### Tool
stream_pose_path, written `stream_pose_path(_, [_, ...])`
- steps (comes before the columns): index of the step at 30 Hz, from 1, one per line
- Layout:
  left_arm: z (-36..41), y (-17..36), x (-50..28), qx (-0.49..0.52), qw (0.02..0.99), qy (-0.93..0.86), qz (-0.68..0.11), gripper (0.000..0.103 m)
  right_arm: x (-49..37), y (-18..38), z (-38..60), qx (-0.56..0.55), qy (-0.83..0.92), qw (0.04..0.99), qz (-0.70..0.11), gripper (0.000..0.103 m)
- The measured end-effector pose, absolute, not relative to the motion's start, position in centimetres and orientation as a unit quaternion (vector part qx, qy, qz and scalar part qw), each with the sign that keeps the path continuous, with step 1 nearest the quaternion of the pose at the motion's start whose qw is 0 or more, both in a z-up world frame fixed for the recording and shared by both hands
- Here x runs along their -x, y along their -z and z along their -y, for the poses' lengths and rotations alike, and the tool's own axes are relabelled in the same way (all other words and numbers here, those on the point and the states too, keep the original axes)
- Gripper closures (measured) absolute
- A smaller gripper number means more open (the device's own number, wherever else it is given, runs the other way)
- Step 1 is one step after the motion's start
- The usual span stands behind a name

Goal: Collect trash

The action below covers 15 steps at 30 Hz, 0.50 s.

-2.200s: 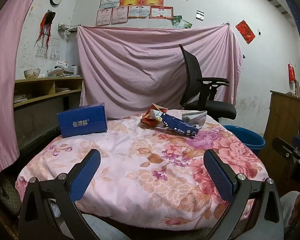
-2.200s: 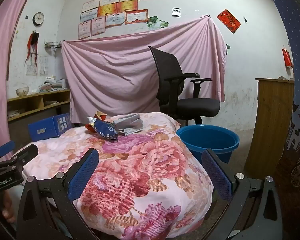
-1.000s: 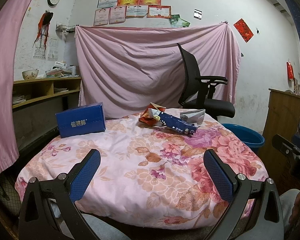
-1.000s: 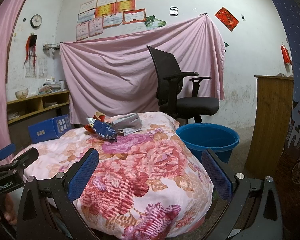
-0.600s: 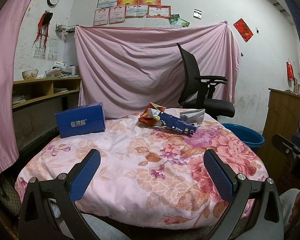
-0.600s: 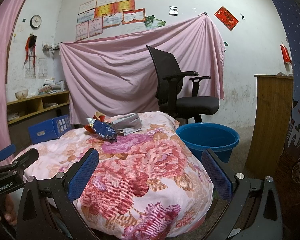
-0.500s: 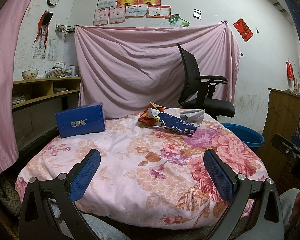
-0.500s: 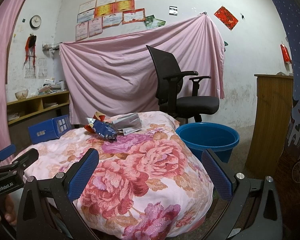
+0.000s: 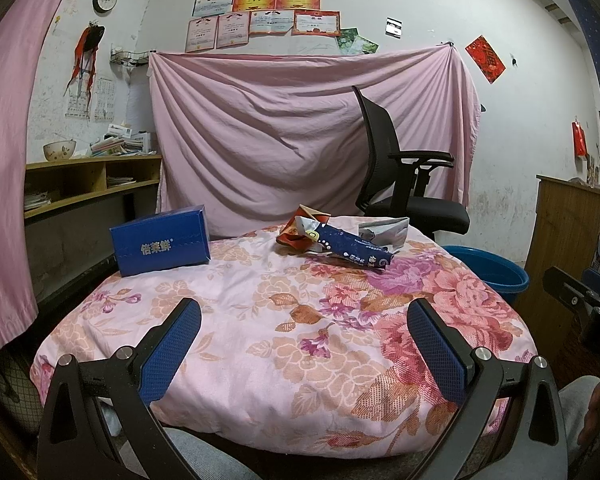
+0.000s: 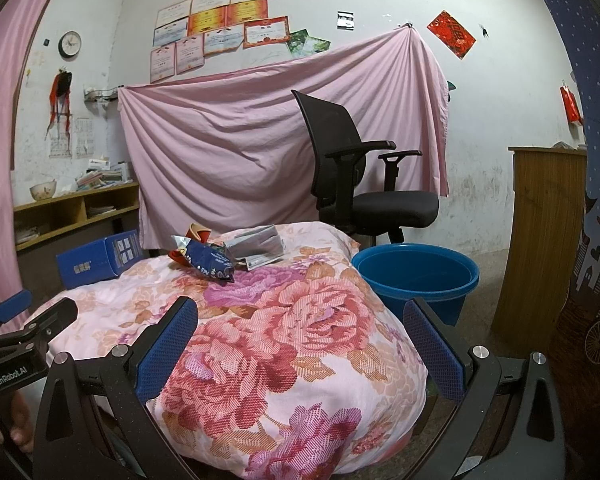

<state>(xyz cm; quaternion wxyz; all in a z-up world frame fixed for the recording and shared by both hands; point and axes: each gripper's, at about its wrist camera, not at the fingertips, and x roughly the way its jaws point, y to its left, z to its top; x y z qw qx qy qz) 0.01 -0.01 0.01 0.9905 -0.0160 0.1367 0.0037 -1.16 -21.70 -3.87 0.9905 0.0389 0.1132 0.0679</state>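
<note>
I am holding my left claw (image 9: 303, 346) and my right claw (image 10: 300, 344) spread wide and empty at the near edge of the tabletop (image 9: 260, 320), which is draped in a floral cloth. Almost nothing is changing from a moment ago: both claws are still hovering in place. The trash is lying untouched at the far side: a blue wrapper (image 9: 354, 249), a red wrapper (image 9: 296, 232) and a silver wrapper (image 9: 384, 232), bunched together. The blue basin (image 10: 416, 276) is standing on the floor just beside the tabletop, so collecting is not yet starting.

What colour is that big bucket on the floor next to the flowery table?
The bucket is blue, plain with no pattern. It shows best in the right wrist view.
</note>
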Motion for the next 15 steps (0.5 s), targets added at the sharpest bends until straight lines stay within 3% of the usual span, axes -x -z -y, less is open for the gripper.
stream_pose_path(15, [-0.02,-0.01,0.01,0.016,0.990,-0.004,-0.137,0.002,1.12,3.91,21.82,-0.041,-0.068,0.990,-0.114,0.000])
